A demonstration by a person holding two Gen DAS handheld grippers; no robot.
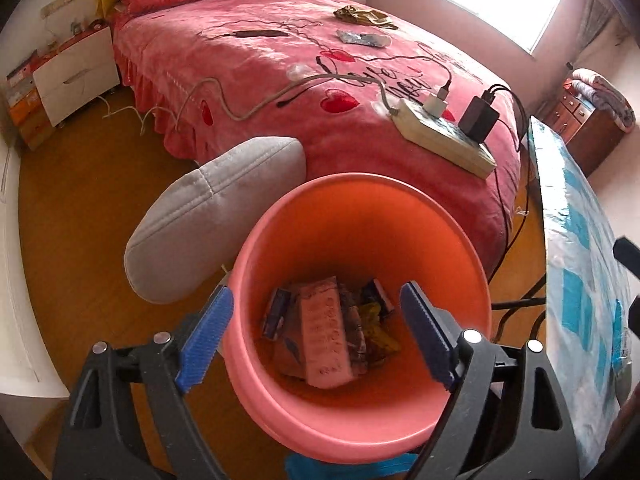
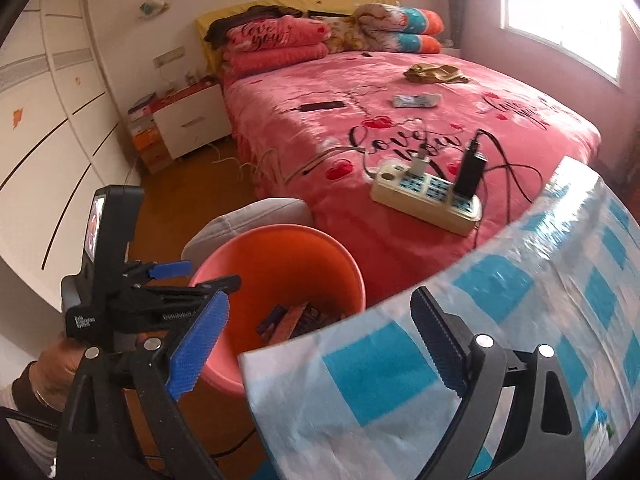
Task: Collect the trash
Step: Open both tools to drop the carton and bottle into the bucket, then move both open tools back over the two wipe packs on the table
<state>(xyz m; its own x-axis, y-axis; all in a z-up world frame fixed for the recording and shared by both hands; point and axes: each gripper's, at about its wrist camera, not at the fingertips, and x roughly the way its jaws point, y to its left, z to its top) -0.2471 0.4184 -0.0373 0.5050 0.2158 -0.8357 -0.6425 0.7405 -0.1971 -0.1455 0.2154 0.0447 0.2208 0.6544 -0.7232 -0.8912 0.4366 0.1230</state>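
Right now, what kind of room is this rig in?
Almost certainly a home bedroom. A bed under a pink blanket fills the view, folded quilts are stacked at its head, and a white nightstand stands beside it. A pink bin holding wrappers sits at the bed's foot.

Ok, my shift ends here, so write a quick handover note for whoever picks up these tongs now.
Left tongs: open, empty, hanging over the pink bin.
Right tongs: open; a large blue-and-white checked bag sits between the fingers, not clamped.
Done: several wrappers and a carton lie in the bin.
Left: the crumpled gold wrapper and silver packet on the bed. Leave the power strip and cables alone.
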